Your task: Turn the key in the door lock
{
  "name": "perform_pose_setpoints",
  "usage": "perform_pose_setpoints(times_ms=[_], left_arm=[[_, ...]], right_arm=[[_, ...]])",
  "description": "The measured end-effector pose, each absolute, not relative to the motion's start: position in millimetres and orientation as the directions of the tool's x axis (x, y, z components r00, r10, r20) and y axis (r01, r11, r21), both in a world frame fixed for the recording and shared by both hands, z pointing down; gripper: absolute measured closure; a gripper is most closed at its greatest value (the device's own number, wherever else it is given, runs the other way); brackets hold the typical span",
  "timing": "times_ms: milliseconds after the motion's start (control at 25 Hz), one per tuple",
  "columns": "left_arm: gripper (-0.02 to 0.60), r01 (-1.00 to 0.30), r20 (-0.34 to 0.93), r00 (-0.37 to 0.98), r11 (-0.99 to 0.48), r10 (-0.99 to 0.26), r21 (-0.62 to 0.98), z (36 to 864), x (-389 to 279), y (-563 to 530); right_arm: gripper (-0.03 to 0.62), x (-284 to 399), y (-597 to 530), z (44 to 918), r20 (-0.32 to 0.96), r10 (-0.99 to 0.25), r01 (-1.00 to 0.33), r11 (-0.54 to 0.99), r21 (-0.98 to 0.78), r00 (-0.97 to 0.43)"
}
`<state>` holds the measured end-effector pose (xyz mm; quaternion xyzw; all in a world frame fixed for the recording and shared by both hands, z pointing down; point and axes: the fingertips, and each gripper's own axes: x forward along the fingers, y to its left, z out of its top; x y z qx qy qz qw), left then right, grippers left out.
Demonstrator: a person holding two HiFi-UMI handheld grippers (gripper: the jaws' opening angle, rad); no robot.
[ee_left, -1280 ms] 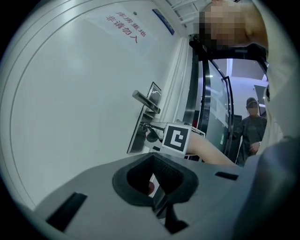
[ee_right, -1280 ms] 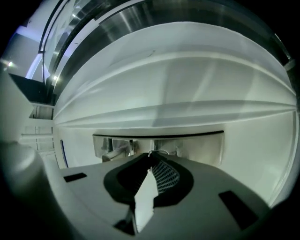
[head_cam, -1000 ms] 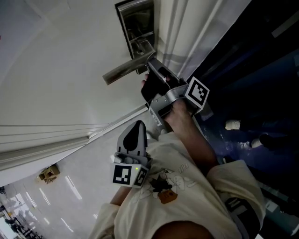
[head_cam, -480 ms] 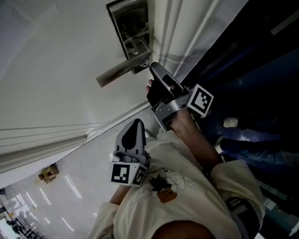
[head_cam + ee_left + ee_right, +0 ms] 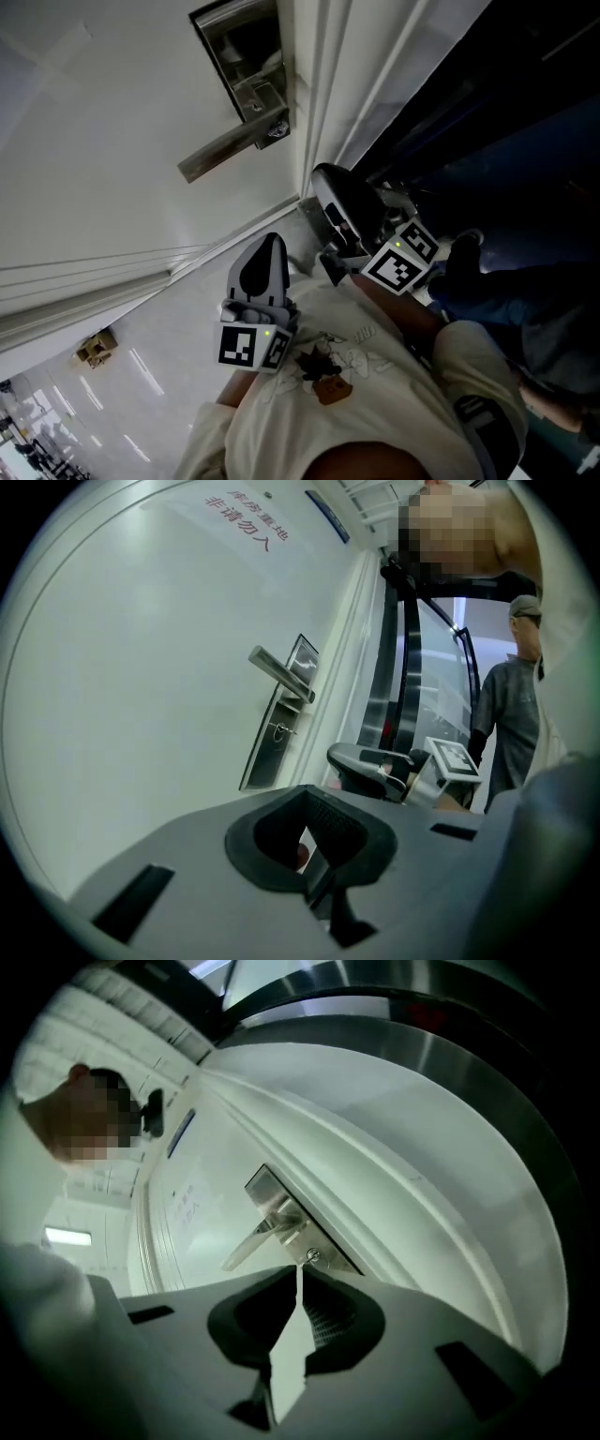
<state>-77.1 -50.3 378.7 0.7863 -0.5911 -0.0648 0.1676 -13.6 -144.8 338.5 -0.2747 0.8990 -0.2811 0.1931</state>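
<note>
The white door (image 5: pixel 94 141) fills the left of the scene, and its lever handle (image 5: pixel 220 152) slants down to the left from the steel lock plate (image 5: pixel 239 56). The left gripper (image 5: pixel 266 258) hangs near the person's chest, well apart from the lock, jaws pressed together on nothing. The key (image 5: pixel 277 129) sits in the cylinder just under the lever's root. To its right, the right gripper (image 5: pixel 330 183) stands clear of the key. Its jaws have just been closing, and they now meet at the tips with nothing between them.

If another turn is needed, the right gripper should probably spread its jaws and line up straight on the key. It would then pinch the key's head on its flats and roll about the key's own axis without leaning on the lever.

Only the left gripper view shows the key sticking out side-on, the red print (image 5: pixel 234 522) on the door and a bystander (image 5: pixel 511 705) at far right. The right gripper view alone looks straight along its jaws at the cylinder.
</note>
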Motion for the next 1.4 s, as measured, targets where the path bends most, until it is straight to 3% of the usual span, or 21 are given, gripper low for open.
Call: perform_pose_setpoints(times_ms=[160, 280, 720, 1040, 1400], left_arm=[[0.577, -0.914, 0.096, 0.280, -0.235, -0.955, 0.332, 377, -80, -56], [0.577, -0.915, 0.101, 0.277, -0.230, -0.956, 0.331, 378, -82, -60], [0.577, -0.908, 0.132, 0.313, -0.255, -0.941, 0.331, 387, -83, -73], [0.577, -0.914, 0.152, 0.307, -0.246, -0.940, 0.324, 395, -94, -77], [0.577, -0.918, 0.153, 0.296, -0.237, -0.943, 0.320, 395, -96, -80]], right_arm=[[0.580, -14, -136, 347, -0.130, -0.615, -0.523, 0.749, -0.407, -0.778], [0.585, -17, -133, 357, -0.094, -0.625, -0.562, 0.750, -0.349, -0.775], [0.586, -42, -125, 389, -0.001, -0.630, -0.593, 0.732, -0.336, -0.776], [0.586, -60, -108, 406, 0.070, -0.598, -0.597, 0.770, -0.225, -0.798], [0.586, -61, -109, 407, 0.081, -0.594, -0.596, 0.776, -0.207, -0.800]])
